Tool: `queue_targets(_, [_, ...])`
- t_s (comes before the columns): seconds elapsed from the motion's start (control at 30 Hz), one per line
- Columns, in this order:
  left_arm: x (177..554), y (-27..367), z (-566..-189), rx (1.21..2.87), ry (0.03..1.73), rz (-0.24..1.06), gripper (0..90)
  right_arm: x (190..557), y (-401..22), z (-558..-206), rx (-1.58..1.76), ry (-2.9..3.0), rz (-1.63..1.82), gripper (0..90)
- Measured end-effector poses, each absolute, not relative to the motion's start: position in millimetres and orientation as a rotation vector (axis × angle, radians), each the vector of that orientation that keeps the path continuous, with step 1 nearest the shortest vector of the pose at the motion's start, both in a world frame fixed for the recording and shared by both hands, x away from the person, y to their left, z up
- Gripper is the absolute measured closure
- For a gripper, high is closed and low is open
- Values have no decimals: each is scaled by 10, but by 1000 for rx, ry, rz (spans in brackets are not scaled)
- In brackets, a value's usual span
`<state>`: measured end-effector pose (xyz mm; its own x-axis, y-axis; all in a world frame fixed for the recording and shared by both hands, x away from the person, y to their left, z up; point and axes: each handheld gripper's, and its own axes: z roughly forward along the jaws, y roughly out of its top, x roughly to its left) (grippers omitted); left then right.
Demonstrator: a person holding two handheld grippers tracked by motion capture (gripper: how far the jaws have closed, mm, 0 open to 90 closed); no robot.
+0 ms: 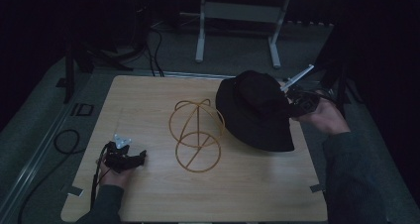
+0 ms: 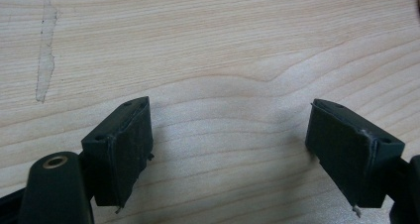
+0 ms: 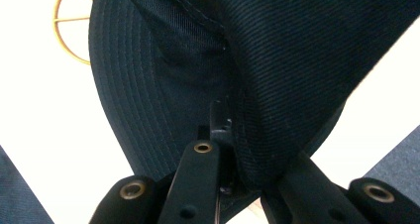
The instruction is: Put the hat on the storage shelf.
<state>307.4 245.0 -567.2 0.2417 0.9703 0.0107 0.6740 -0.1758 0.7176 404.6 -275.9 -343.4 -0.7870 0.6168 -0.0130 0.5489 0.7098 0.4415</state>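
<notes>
Hat: a black bucket hat [image 1: 255, 110] is seen right of centre in the high view, tilted, its lower brim resting on the wooden table [image 1: 148, 194]; in the right gripper view the dark stitched brim and crown [image 3: 277, 60] take up most of the upper frame
Right gripper: held at the hat's right edge [image 1: 292, 102] in the high view; in its own view [image 3: 225, 149] the jaws are pinched together on the fabric of the hat's rim
Right hand: seen at the right of the high view [image 1: 324, 115], wrapped round the gripper body, a dark sleeve running to the lower right corner
Wire stand: a gold wire frame [image 1: 196, 135] with a round base ring and a domed top stands at the centre of the high view, just left of the hat; part of it [image 3: 69, 26] is seen at the upper left of the right gripper view
Left gripper: held low over the table at the lower left of the high view [image 1: 141, 157]; in its own view [image 2: 230, 144] the jaws are spread wide, with bare wood between them
Left hand: seen at the lower left [image 1: 114, 172], gripping the tool from behind
Floor: grey, with black cables [image 1: 64, 142] at the left edge
</notes>
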Motion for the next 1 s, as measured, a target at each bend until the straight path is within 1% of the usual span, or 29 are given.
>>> queue_targets(1.0, [3075,2448,-5673,1922,1499,645,188,3930,-2862,-3125,829,2743,686,880])
